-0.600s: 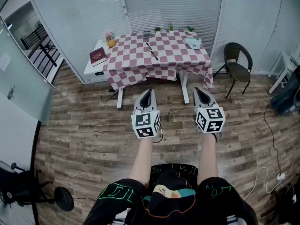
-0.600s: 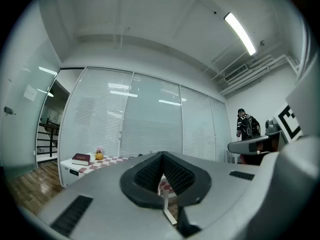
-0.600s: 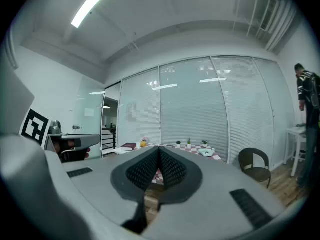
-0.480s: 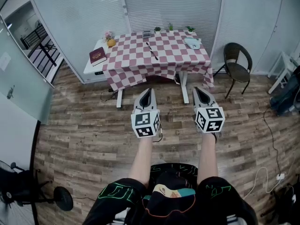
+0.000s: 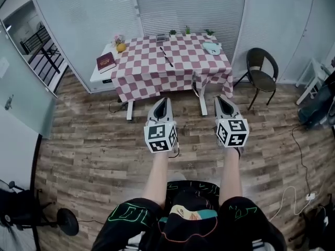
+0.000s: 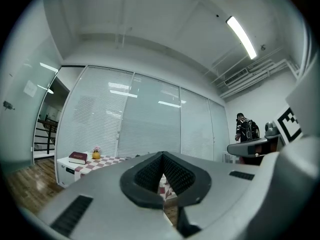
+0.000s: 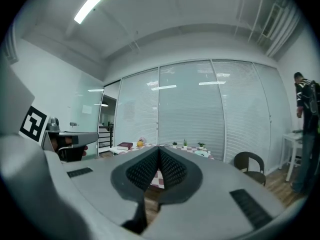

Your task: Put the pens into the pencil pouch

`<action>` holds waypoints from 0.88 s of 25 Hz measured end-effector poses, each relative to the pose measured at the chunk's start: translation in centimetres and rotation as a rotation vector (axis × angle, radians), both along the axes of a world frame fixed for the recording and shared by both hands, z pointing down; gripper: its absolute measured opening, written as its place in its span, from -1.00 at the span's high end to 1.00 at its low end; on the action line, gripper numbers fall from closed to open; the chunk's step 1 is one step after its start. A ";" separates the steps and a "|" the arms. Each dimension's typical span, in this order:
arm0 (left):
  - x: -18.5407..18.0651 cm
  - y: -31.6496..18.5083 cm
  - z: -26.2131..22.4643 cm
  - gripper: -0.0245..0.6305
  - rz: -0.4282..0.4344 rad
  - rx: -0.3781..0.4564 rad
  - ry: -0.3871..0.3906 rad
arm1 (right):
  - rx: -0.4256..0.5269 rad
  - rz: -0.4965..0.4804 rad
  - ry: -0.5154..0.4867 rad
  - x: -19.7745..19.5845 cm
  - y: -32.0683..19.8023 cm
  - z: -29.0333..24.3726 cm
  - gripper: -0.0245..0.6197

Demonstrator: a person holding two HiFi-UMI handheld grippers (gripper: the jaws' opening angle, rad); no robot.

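A table with a pink-and-white checked cloth stands far ahead across the wooden floor. A dark pen lies near its middle, and a pale teal pouch lies at its right end. My left gripper and right gripper are held level side by side in front of me, well short of the table. Both are shut with nothing between the pads. In the left gripper view the jaws meet tip to tip; the right gripper view shows the same.
A dark red book, an orange fruit and small potted plants sit on the table. A brown chair stands to its right. Cables run over the floor at right. A fan base stands at lower left.
The whole scene has shifted slightly up and left in the head view; both grippers stay shut and keep their spacing.
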State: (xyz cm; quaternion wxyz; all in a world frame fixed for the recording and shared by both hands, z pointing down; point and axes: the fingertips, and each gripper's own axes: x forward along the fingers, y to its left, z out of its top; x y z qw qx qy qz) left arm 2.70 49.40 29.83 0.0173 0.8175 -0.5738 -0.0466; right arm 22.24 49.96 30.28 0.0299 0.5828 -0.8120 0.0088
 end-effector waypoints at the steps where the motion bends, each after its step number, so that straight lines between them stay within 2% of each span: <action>1: 0.1 0.1 -0.2 0.94 0.008 0.005 0.004 | -0.003 0.000 -0.003 0.2 0.1 0.0 0.92; 6: 0.4 0.9 -0.5 0.94 0.025 0.014 0.002 | -0.021 -0.014 -0.003 0.1 0.8 0.4 0.92; 14: -0.6 0.8 -0.7 0.94 0.009 0.009 0.000 | 0.002 -0.014 -0.079 0.9 1.1 -0.4 0.92; 22: 0.3 -1.2 -0.1 0.94 0.031 0.000 0.042 | -0.030 0.008 -0.079 1.7 -0.3 0.8 0.92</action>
